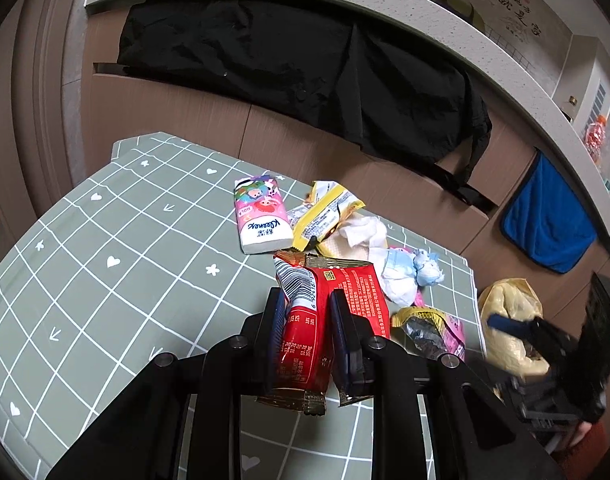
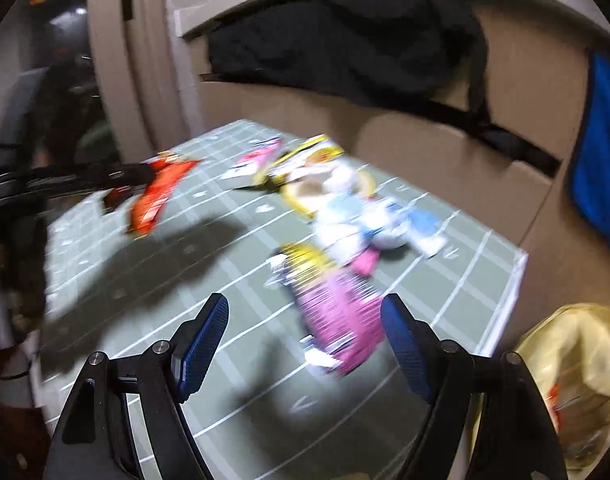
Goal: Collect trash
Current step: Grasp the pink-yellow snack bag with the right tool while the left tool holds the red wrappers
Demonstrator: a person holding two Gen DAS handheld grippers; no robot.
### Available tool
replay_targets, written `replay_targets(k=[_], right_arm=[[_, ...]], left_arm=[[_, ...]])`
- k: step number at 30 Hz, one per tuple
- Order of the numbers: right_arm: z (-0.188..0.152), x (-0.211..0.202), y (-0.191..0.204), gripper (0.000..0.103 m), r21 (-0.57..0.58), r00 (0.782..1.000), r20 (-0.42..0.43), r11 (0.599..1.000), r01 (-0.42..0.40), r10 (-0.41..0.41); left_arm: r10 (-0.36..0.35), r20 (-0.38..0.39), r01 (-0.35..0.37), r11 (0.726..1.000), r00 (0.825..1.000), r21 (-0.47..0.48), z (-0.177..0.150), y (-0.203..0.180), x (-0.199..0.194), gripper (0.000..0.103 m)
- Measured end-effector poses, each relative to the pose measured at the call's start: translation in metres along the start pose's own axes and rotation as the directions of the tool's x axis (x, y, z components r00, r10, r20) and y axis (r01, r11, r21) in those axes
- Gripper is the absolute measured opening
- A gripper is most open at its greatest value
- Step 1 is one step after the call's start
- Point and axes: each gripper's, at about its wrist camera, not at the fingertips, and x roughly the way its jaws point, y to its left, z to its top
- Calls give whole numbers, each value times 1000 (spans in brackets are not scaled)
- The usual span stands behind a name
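My left gripper (image 1: 307, 300) is shut on a red snack wrapper (image 1: 305, 344) and holds it above the green gridded table (image 1: 105, 240); it also shows in the blurred right wrist view (image 2: 153, 196). My right gripper (image 2: 305, 312) is open and empty over the table, just short of a pink wrapper (image 2: 337, 320). A pile of trash lies on the table: a yellow wrapper (image 1: 325, 212), crumpled white tissue (image 1: 363, 230), a blue-white wad (image 1: 409, 276) and a yellow-pink wrapper (image 1: 429, 330). A yellow trash bag (image 1: 509, 320) hangs beyond the table's right edge, also seen in the right wrist view (image 2: 577, 380).
A pink Kleenex tissue pack (image 1: 259, 220) lies by the pile. A black cloth (image 1: 305, 68) hangs over the brown counter behind the table. A blue towel (image 1: 549, 220) hangs at the right. The right gripper (image 1: 545, 340) shows by the bag.
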Motion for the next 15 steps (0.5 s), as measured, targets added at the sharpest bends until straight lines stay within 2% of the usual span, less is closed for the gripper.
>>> replay_targets(k=[3,6,9,11,12,14,15], right_arm=[[7,17,-16,76,39,1000,-14,999,-17,17],[8,40,-22,76,27,999,-48,1000,-8,9],[7,64,-24,66,0,994,-105,1000,16,-16],[6,75,-25,63,1,990,-143,1000,-5,6],[5,77,-24,62,3,989,-146,1000,-10,11],[5,74,-21,51,11,989,-144,1000,-17,18],[5,72,-20,50,13,989,-146,1000,-13,15]], left_arm=[[0,-2,0,1000,1000,-4,-2,2,-1,24],[6,-10,-6,1000,1000,-5,-4,3,-1,24],[10,-18,-10,1000,1000,-6,-6,4,0,24],[12,-23,-12,1000,1000,-6,-7,4,1,24],[13,-24,-13,1000,1000,-6,-7,5,2,24],[14,-27,-14,1000,1000,-4,-7,4,2,24],[13,-28,-13,1000,1000,-3,-7,4,3,24]])
